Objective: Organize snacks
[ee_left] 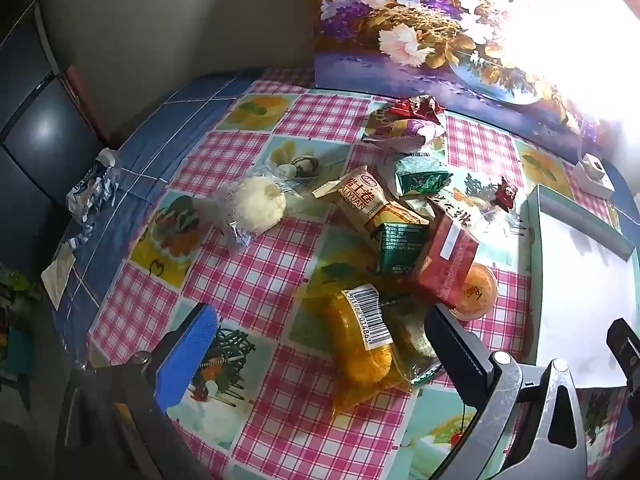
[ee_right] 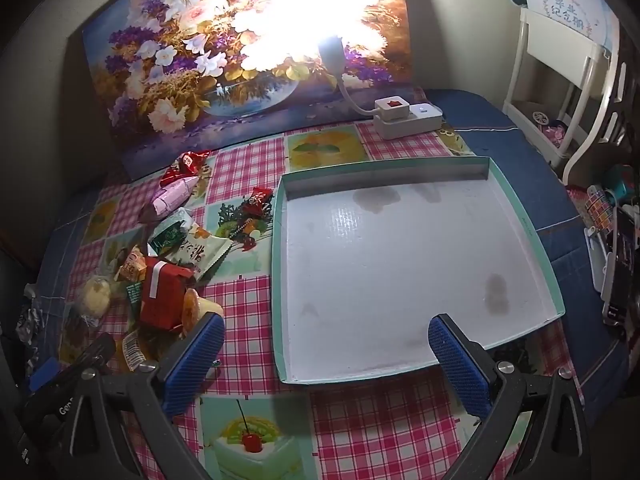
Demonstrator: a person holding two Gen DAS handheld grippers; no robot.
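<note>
A pile of wrapped snacks lies on the checked tablecloth: a yellow bun packet (ee_left: 360,344), a red box (ee_left: 444,260), an orange jelly cup (ee_left: 478,292), a roll cake packet (ee_left: 360,204), green packets (ee_left: 400,244) and a white round cake (ee_left: 260,204). My left gripper (ee_left: 324,352) hangs open above the bun packet, its pads apart from it. To the right lies a shallow teal-rimmed tray (ee_right: 400,272) with a bare white floor. My right gripper (ee_right: 328,360) is open over the tray's near edge, holding nothing. The red box (ee_right: 164,296) shows left of it.
A flower painting (ee_right: 240,60) leans against the back wall. A white power strip (ee_right: 404,116) with a bright lamp sits behind the tray. A white rack (ee_right: 560,80) stands at the far right. A crumpled wrapper (ee_left: 94,188) lies at the table's left edge.
</note>
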